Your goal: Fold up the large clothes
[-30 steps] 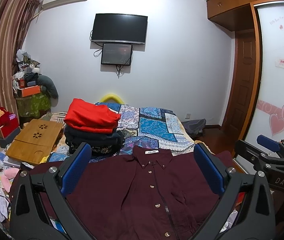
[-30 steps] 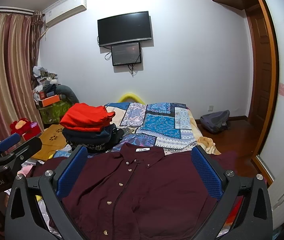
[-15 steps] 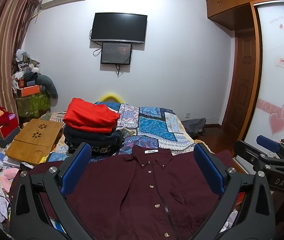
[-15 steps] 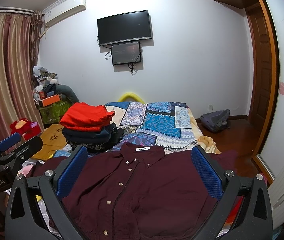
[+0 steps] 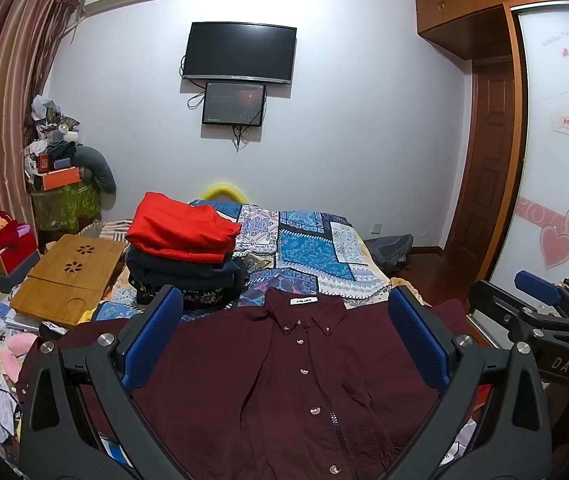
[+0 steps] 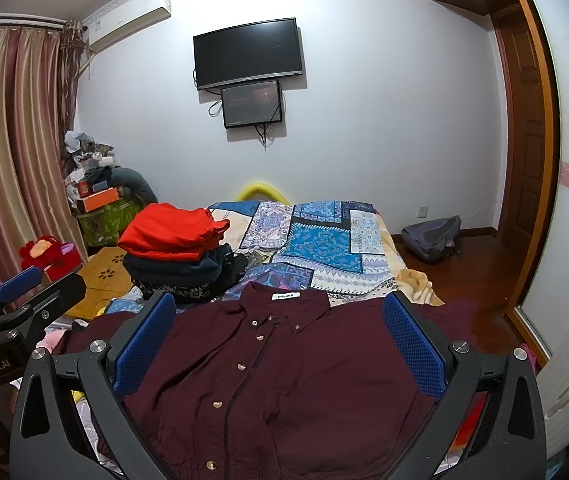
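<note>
Both grippers hang level over the maroon shirt (image 5: 284, 380), which lies flat and buttoned on the bed (image 5: 316, 248), collar toward the stack of folded clothes (image 5: 182, 256). The left gripper (image 5: 284, 340) and right gripper (image 6: 278, 338) are spread wide, grasping nothing. Shirt's hem and sleeve ends are cut off behind the gripper frames.

One maroon shirt (image 5: 284, 380); one stack of folded clothes (image 5: 182, 256); two wall screens (image 5: 240, 52); one backpack (image 6: 432, 238); one wooden tray (image 5: 68, 276).
</note>
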### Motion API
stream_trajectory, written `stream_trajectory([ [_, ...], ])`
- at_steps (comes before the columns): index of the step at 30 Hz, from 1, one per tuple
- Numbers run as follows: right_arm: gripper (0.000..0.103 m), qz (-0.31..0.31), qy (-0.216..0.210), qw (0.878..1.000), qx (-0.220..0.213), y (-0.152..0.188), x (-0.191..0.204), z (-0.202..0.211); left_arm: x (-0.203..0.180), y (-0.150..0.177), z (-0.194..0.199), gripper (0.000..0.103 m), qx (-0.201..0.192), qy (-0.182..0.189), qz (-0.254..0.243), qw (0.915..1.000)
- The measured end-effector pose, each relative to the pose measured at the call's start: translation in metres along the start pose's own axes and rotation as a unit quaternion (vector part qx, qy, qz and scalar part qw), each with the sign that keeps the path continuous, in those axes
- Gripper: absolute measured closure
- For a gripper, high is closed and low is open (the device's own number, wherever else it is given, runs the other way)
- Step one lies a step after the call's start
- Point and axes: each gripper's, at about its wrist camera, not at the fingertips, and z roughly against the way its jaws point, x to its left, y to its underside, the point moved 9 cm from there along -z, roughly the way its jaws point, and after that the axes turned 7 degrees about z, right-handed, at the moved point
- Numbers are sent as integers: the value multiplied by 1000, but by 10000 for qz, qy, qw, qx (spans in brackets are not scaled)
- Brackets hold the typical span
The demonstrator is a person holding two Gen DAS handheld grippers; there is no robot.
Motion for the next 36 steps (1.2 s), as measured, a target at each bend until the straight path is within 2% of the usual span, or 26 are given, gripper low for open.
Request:
stream_trajectory([
  [27,0,17,77,9998,182,3,0,-16,19,1,-17,0,145,-105,131,9998],
  [33,0,107,87,9991,397,6,6,-35,58,-6,-30,0,98,-432,360,9984],
  [36,0,174,67,9984,536,10,12,-49,97,-11,-38,0,61,-735,559,9957],
])
